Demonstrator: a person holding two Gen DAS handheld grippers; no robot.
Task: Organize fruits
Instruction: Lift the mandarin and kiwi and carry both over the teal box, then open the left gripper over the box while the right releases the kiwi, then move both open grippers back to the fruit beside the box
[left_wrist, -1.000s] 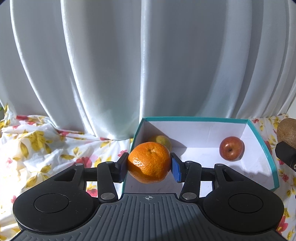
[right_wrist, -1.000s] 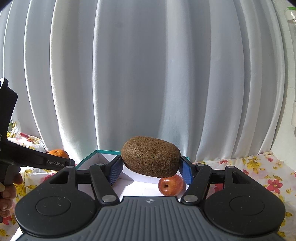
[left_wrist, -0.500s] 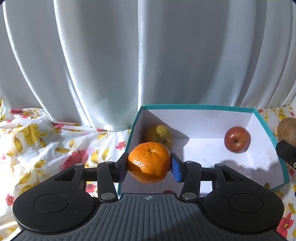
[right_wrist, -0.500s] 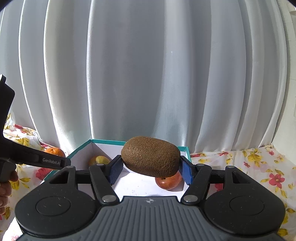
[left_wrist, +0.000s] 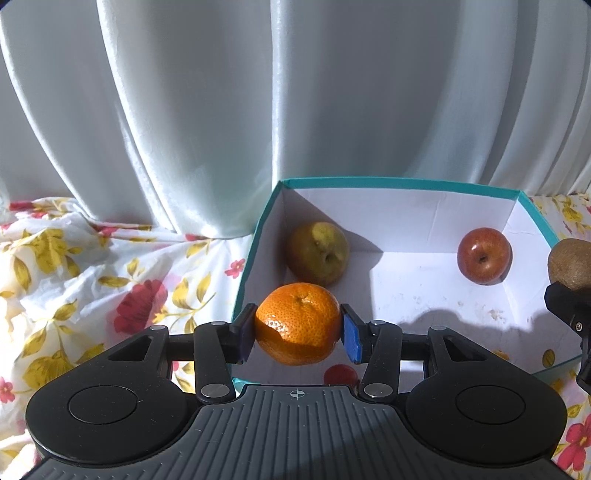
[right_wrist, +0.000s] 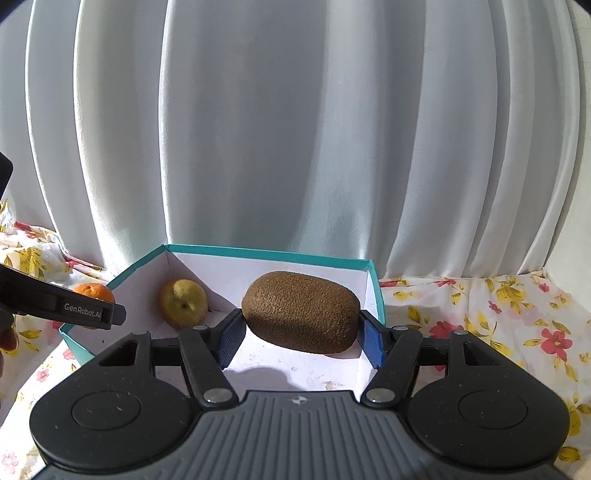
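I count two fruits already in the teal-rimmed box (left_wrist: 402, 182): a yellow-green pear (left_wrist: 318, 253) in its far left corner and a red apple (left_wrist: 484, 255) toward the far right. Two more are in hand, so I judge the job roughly half done, with both releases not yet made.

My left gripper (left_wrist: 297, 330) has its blue pads pressed on either side of a mandarin (left_wrist: 297, 322), held level above the box's near left edge, pointing toward the curtain (left_wrist: 258, 110). My right gripper (right_wrist: 300, 334) is clamped on a kiwi (right_wrist: 301, 311) lying crosswise between the pads, hanging over the box's near right part. Beyond the box, flowered cloth (right_wrist: 480, 314) covers the table; I cannot see any other loose fruit.
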